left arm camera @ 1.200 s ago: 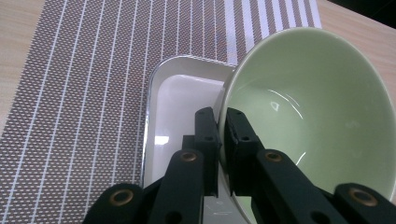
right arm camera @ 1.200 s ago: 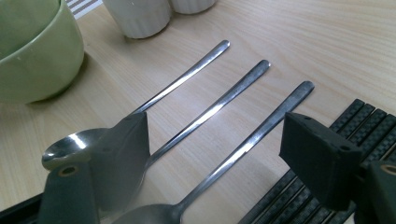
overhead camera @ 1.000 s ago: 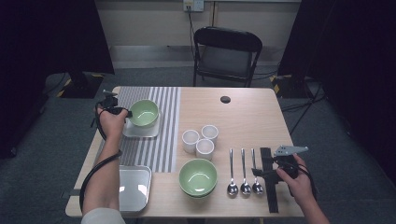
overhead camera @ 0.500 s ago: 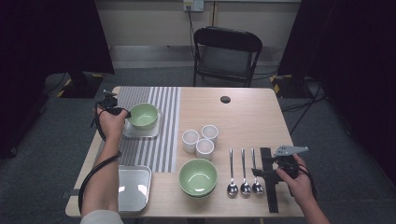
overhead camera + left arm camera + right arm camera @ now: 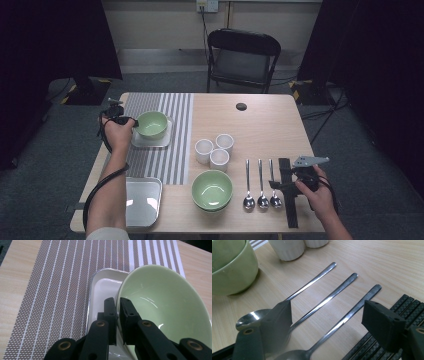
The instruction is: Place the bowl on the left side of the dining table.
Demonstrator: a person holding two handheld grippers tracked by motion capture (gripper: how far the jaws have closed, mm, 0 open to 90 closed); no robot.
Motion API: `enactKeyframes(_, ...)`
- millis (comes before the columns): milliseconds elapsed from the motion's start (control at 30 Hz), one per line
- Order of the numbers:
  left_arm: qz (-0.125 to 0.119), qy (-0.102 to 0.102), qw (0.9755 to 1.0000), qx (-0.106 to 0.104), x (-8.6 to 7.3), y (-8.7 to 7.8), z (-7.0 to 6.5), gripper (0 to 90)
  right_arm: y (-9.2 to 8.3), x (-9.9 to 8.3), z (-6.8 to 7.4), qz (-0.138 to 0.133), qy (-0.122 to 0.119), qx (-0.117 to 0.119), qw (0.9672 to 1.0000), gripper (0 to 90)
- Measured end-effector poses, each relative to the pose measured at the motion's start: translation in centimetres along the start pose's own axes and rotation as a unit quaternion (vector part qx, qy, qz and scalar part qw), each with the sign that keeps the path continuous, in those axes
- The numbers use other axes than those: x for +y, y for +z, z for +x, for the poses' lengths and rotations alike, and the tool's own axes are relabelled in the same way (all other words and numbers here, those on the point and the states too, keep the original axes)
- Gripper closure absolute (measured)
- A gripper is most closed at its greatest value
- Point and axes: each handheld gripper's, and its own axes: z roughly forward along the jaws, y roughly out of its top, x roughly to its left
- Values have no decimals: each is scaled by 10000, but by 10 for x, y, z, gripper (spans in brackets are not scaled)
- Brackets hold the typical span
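Left gripper [image 5: 118, 322] clamps green bowl [image 5: 165, 307] rim; right gripper [image 5: 327, 325] gapes.

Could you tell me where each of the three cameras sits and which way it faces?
High view: fixed above the person's edge of the table, looking forward and down; both forearms show, with the left gripper and right gripper.
Left gripper view: rides the left gripper, looking along its jaws shut on the rim of the green bowl over a metal tray.
Right gripper view: rides the right gripper, its jaws open over three spoons.
Shared: the high and left gripper views both show the bowl, tray and striped mat.
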Motion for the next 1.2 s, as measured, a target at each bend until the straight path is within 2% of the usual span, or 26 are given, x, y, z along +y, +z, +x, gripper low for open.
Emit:
enactKeyframes(433,-34,-31,10000,-27,-1,-1,1,847,1,1,1,13,-21,-14,10000,232)
enactKeyframes(600,-19,0,10000,4,-1,-1,-1,848,1,1,1,19,-19,-4,10000,231)
enactKeyframes(633,18,68,10000,31,-1,-1,-1,848,2,1,1,18,-11,2,10000,231)
enactKeyframes(867,-18,-20,10000,-14,-1,0,-2,847,1,1,1,4,-21,6,10000,231)
enactKeyframes(1200,3,13,10000,36,0,2,-5,848,-1,1,1,-1,-12,-8,10000,232)
